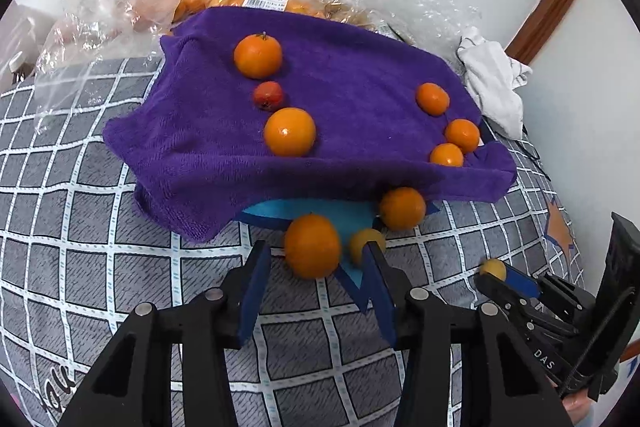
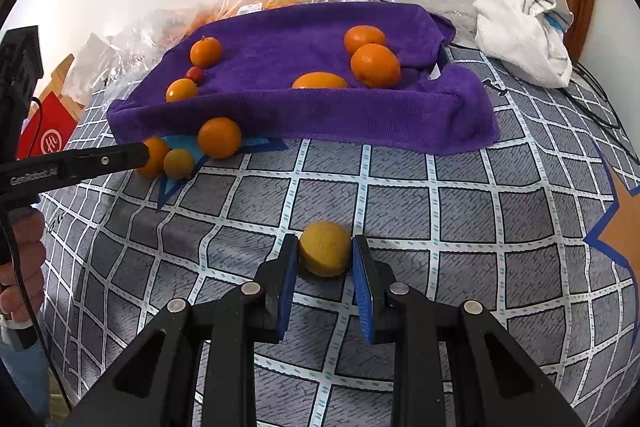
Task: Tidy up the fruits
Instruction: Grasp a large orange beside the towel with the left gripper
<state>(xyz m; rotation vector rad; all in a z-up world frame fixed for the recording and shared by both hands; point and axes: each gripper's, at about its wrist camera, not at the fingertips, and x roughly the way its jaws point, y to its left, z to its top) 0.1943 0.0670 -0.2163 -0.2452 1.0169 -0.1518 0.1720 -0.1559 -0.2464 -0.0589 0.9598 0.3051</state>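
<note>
From the left wrist, the left tool [image 1: 316, 263] gapes wide around a round orange mandarin [image 1: 313, 245] off the purple terry towel [image 1: 340, 131], probably lined up for pickup, while the right wrist alone shows the right tool [image 2: 325, 255] pinching a small yellow fruit [image 2: 325, 248] on the checked bedspread [image 2: 460, 227].

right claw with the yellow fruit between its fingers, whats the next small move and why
Probably close the right claw a touch and lift. The yellow fruit sits between both fingers, which look at or near its sides, yet it rests on the checked bedcover, apart from the purple towel where the oranges lie. A firm grip comes first.
</note>
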